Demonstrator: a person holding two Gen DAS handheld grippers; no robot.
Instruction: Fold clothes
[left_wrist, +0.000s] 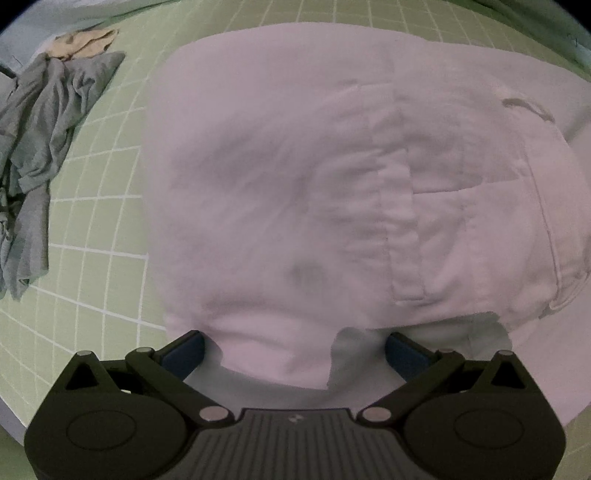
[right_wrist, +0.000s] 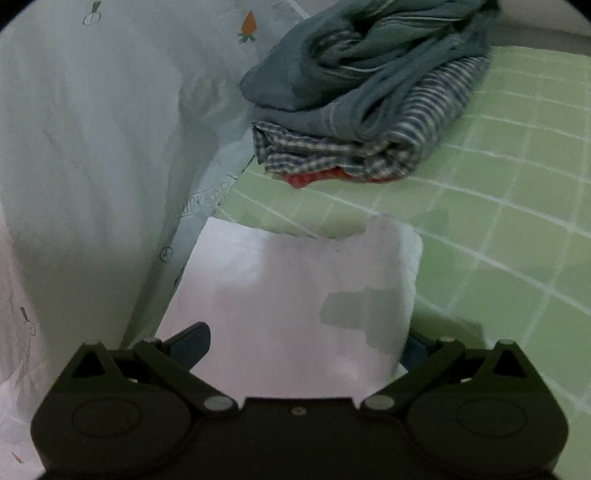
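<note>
L gripper (left_wrist: 293, 349): you're hovering jaws fully wide over white garment (left_wrist: 295, 177) near edge, gripping nothing.
R gripper (right_wrist: 306, 347): jaws looking spread, garment lying between, grip unclear.
Stack (right_wrist: 369, 103): sitting beyond garment, keeping fold space free.

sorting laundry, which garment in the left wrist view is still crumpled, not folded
The grey-green cotton garment, bunched in wrinkles at the left; the white folded trousers lie flat on the green grid mat.

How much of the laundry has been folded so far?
Done: a folded stack sits on the green mat. In hand: the white garment lies partly folded, both sets of fingers wide open around its edge. Left: a crumpled grey garment and a tan one.
</note>
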